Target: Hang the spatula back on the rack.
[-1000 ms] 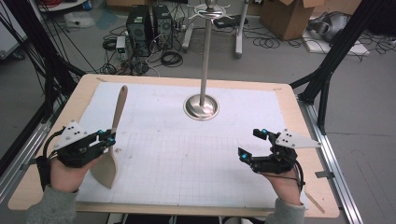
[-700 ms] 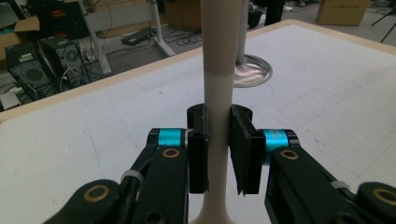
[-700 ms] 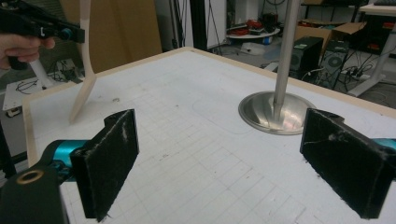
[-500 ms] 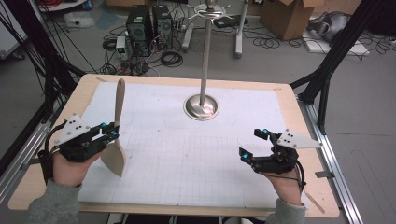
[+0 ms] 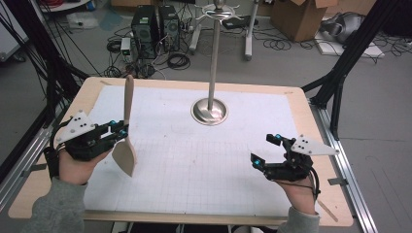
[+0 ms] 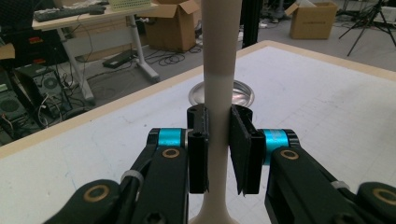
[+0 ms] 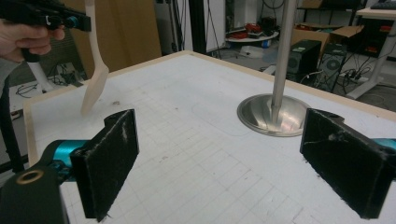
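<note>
Left: left tongs clenched on handle of wooden spatula, blade hanging just above table. Centre: metal stand. Right: right tongs released, empty. Risk: spatula pivoting or slipping, given narrow grip on smooth handle.

You look down from overhead; both low gripper views face the round-based shiny metal stand you share
</note>
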